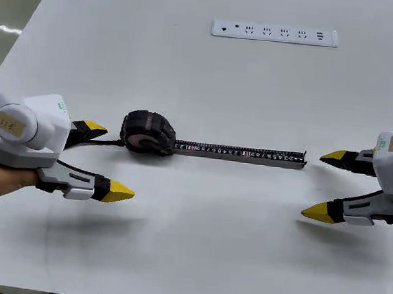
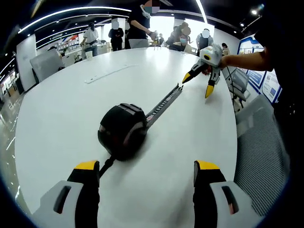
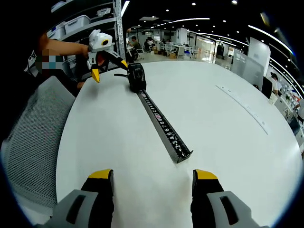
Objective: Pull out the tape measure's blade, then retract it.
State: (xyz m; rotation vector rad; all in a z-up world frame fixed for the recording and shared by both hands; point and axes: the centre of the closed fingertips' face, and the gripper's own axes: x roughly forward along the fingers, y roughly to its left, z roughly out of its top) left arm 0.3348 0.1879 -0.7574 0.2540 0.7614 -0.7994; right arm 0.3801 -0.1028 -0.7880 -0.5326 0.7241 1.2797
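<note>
A black tape measure (image 1: 147, 132) lies on the white table (image 1: 195, 236), its dark blade (image 1: 241, 153) drawn out to the right and lying flat. My left gripper (image 1: 109, 160) sits open just left of the case, touching nothing; in its own view the case (image 2: 123, 130) lies a little ahead of the yellow tips. My right gripper (image 1: 325, 184) is open just right of the blade's end hook (image 1: 303, 160), apart from it. In the right gripper view the blade (image 3: 164, 129) runs away from the tips toward the case (image 3: 137, 77).
A white power strip (image 1: 274, 33) lies flat at the far side of the table. A grey mesh chair (image 3: 33, 147) stands beside the table edge. Several people stand in the room behind the table.
</note>
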